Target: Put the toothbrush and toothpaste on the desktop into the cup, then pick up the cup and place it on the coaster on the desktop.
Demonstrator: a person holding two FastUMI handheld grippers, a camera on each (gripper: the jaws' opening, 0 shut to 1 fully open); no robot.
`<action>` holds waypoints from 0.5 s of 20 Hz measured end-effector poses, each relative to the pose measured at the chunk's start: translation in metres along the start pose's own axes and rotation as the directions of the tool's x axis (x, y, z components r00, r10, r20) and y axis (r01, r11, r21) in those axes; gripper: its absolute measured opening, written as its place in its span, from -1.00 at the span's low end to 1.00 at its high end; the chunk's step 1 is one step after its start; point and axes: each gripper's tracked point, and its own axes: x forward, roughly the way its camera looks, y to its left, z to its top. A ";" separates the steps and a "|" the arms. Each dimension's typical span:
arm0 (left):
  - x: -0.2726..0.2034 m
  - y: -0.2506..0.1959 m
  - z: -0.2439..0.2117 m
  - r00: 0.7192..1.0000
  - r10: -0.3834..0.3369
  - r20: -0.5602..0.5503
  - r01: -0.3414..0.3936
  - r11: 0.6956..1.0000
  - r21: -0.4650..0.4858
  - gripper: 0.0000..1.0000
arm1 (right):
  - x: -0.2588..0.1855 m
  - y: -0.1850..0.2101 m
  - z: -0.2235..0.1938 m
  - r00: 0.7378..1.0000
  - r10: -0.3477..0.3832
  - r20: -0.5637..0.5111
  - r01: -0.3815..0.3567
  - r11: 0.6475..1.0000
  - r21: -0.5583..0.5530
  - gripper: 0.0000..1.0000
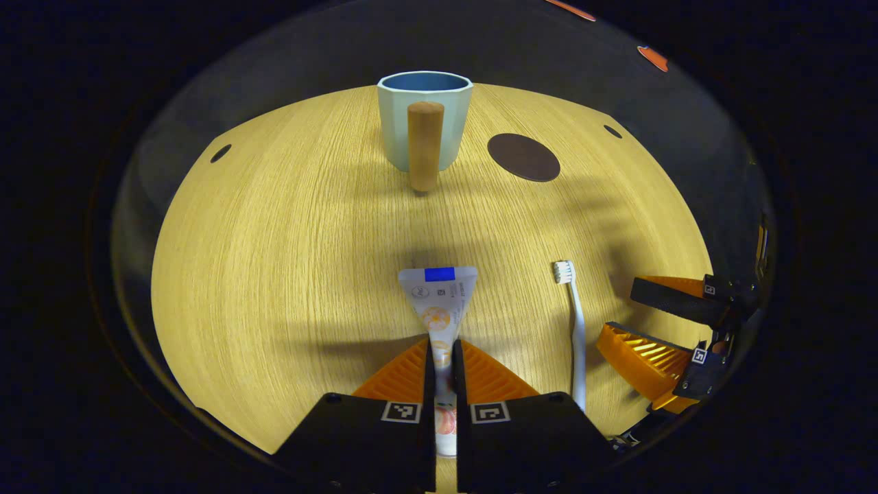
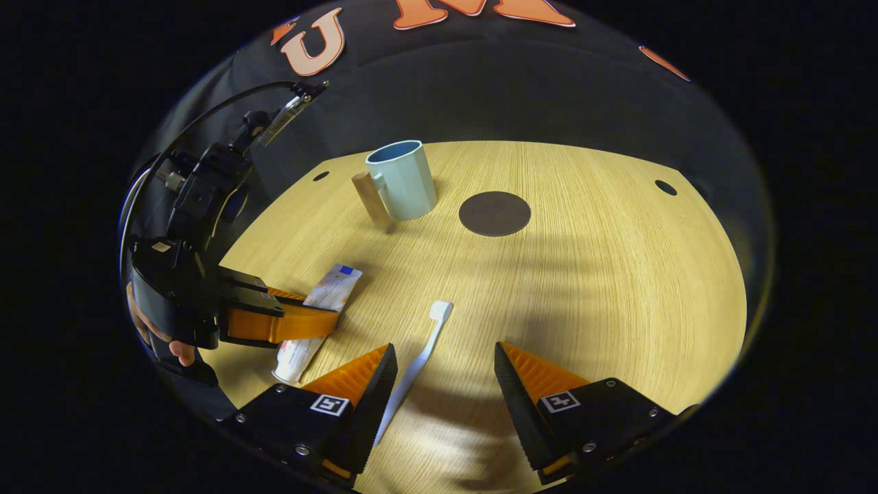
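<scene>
The white toothpaste tube (image 1: 439, 302) lies flat on the wooden desktop (image 1: 288, 261), and my left gripper (image 1: 443, 350) is shut on its middle. A white toothbrush (image 1: 577, 322) lies to its right, head pointing away. In the right gripper view, my right gripper (image 2: 445, 348) stands open low over the toothbrush (image 2: 429, 336), whose handle runs beside the left finger. The left gripper (image 2: 322, 319) holds the toothpaste (image 2: 333, 285) there too. The pale blue cup (image 1: 425, 116) with a wooden handle stands upright at the far side. The dark round coaster (image 1: 523, 157) lies to its right.
The right gripper (image 1: 617, 312) appears open at the right edge of the left gripper view. A hand (image 2: 175, 346) grips the left gripper's body. Small dark holes (image 2: 665, 186) mark the desktop's far corners. The cup (image 2: 405, 178) and coaster (image 2: 494, 213) are a short gap apart.
</scene>
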 end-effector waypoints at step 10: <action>-0.020 0.025 0.011 0.994 -0.027 0.108 0.028 1.000 -0.008 -0.77 | 0.013 0.019 -0.012 0.992 0.015 -0.126 -0.009 0.999 0.052 0.25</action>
